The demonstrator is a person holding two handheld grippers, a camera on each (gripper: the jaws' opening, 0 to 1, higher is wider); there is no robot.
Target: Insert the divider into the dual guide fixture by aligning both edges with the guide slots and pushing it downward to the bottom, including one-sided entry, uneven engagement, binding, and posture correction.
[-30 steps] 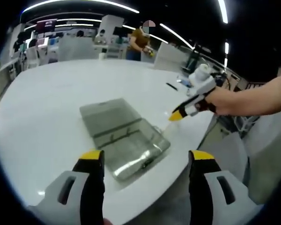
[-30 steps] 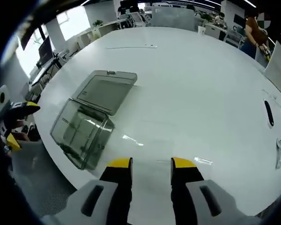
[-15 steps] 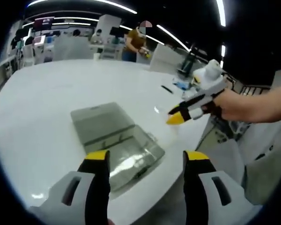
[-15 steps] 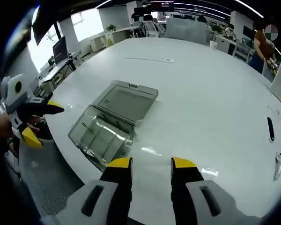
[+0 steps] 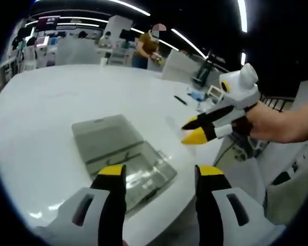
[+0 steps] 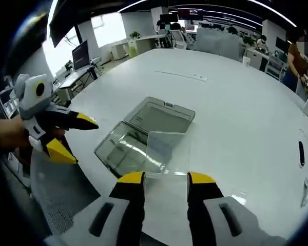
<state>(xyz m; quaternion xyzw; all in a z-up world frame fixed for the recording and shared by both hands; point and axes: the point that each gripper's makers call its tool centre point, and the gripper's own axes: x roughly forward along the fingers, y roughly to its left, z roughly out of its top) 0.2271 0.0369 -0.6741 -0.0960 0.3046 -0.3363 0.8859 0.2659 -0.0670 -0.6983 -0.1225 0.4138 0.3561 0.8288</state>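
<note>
Divider (image 6: pixel 167 152), clear plastic, is clamped in our right tongs (image 6: pixel 166 178) above the open fixture box (image 6: pixel 146 134); left tongs (image 5: pixel 160 174) apart beside it on the surface (image 6: pixel 231 118).

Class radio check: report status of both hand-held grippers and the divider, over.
Right hand-held gripper holding clear divider above open box. Left hand-held gripper open, empty, hovering over box. Divider not yet in slots. Nothing blocking.

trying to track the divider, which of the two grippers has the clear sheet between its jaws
The right gripper: the clear divider rises between its yellow-tipped jaws, above the open box. The left gripper has nothing between its parted jaws.
</note>
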